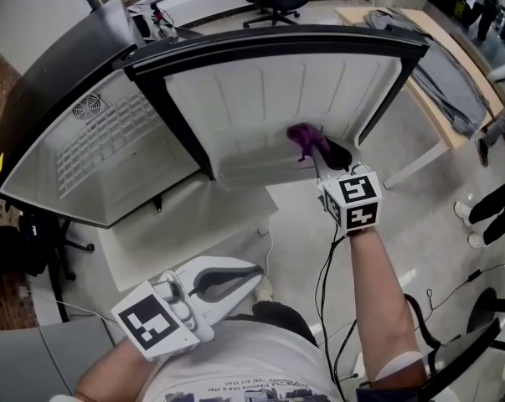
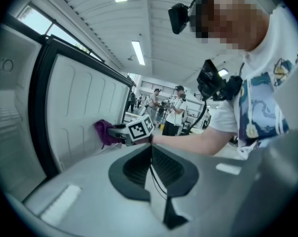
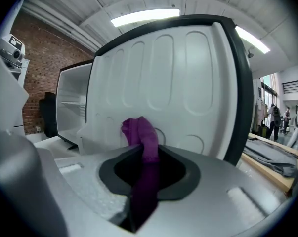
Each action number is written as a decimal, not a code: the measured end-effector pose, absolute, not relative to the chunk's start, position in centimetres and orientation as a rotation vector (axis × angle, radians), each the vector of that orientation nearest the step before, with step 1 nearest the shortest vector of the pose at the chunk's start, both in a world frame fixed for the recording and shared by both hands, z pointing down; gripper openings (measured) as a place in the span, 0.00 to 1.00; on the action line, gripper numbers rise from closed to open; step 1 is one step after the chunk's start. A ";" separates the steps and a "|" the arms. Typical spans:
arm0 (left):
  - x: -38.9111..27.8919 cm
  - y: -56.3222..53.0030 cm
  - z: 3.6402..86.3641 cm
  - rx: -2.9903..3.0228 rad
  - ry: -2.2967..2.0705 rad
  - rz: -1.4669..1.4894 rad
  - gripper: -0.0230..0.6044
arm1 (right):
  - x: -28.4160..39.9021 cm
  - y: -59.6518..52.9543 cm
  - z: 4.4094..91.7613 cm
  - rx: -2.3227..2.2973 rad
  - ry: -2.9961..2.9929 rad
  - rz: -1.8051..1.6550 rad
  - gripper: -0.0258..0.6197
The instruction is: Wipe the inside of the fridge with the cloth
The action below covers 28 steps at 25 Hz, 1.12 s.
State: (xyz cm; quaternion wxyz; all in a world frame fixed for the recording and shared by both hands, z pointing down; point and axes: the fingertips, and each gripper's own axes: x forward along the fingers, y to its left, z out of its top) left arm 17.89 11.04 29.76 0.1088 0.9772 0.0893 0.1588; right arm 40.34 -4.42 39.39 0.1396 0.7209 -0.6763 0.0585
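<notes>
The right claw (image 1: pixel 326 159) is clamped on a purple cloth (image 1: pixel 303 137), pressing its bunched end to the lower inner panel of the open fridge door (image 1: pixel 260 90); the left claw (image 1: pixel 234 276) hangs well back from the door, jaws together on nothing. Risks, as I judge them: only a narrow fold is pinched, so dragging over the door's moulded ribs (image 3: pixel 163 73) may pull the cloth free; a hard push may swing the door away; bare claw tips may scrape the panel.
</notes>
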 end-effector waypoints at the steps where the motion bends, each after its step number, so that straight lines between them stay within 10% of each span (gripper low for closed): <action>1: 18.1 11.1 29.7 2.874 0.270 0.468 0.04 | 41.0 -4.1 39.4 2.099 -1.936 0.175 0.15; 15: 18.8 11.7 30.0 2.864 0.308 0.483 0.04 | 46.3 -0.6 38.9 2.276 -1.780 0.179 0.15; 28: 17.2 11.0 30.2 2.853 0.262 0.467 0.04 | 32.4 -5.4 40.1 2.012 -2.133 0.152 0.15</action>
